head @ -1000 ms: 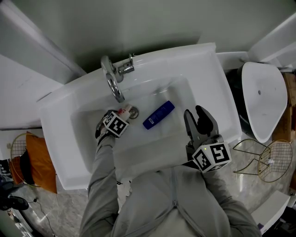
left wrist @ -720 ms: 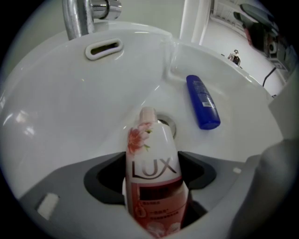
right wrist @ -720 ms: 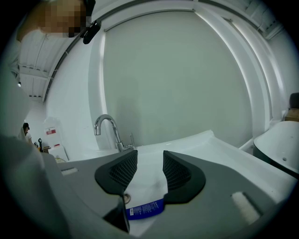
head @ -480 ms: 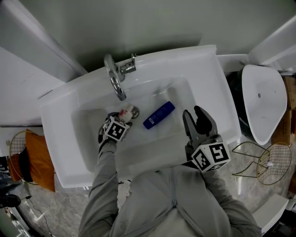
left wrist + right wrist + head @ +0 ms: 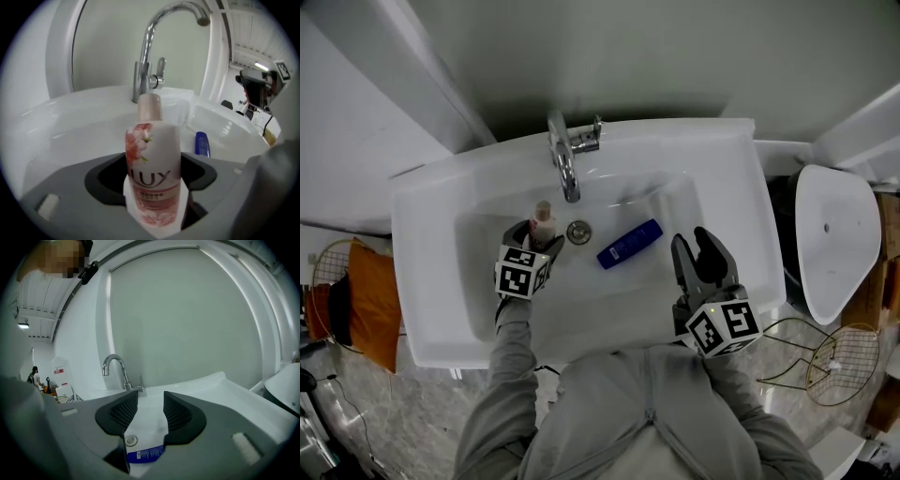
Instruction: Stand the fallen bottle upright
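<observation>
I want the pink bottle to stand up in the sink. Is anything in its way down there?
Nothing visible does. The left gripper holds the pink bottle nearly upright, with bare sink floor beside the drain around it. The blue bottle lies apart to the right; the faucet is behind.

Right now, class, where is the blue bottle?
In the head view the blue bottle lies on its side in the sink basin, between the drain and the right gripper.
</observation>
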`<state>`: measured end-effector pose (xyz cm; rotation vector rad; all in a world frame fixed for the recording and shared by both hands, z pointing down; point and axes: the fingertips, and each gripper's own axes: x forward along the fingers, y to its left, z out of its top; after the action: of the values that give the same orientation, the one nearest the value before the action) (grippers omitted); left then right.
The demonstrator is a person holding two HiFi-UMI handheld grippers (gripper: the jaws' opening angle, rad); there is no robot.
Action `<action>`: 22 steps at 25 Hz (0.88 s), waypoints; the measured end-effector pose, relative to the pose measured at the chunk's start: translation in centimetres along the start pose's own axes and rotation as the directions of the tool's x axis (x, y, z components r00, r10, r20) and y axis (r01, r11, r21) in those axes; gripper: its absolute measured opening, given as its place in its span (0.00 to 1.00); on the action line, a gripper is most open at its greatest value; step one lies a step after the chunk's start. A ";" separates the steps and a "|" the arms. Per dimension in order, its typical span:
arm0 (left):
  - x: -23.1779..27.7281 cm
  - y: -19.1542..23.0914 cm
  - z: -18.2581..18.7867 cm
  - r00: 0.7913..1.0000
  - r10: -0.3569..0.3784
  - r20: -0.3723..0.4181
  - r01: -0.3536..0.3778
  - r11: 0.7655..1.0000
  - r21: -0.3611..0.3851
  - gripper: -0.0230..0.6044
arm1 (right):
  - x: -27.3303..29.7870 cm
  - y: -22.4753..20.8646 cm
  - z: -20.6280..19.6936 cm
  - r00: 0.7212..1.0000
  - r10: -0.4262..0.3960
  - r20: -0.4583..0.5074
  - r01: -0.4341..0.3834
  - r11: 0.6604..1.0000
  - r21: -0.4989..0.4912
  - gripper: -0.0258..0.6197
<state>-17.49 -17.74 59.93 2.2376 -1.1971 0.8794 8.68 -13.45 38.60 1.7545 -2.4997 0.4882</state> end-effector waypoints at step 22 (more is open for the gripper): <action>-9.3 2.7 12.0 0.920 0.128 0.370 -0.132 0.991 -0.014 0.64 | 1.4 1.1 -0.4 0.999 0.048 -0.009 -0.048 0.999 -0.006 0.29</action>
<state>-19.82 -21.62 45.17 2.4270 -1.5255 0.5191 7.10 -14.26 39.02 1.6900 -2.5393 0.4891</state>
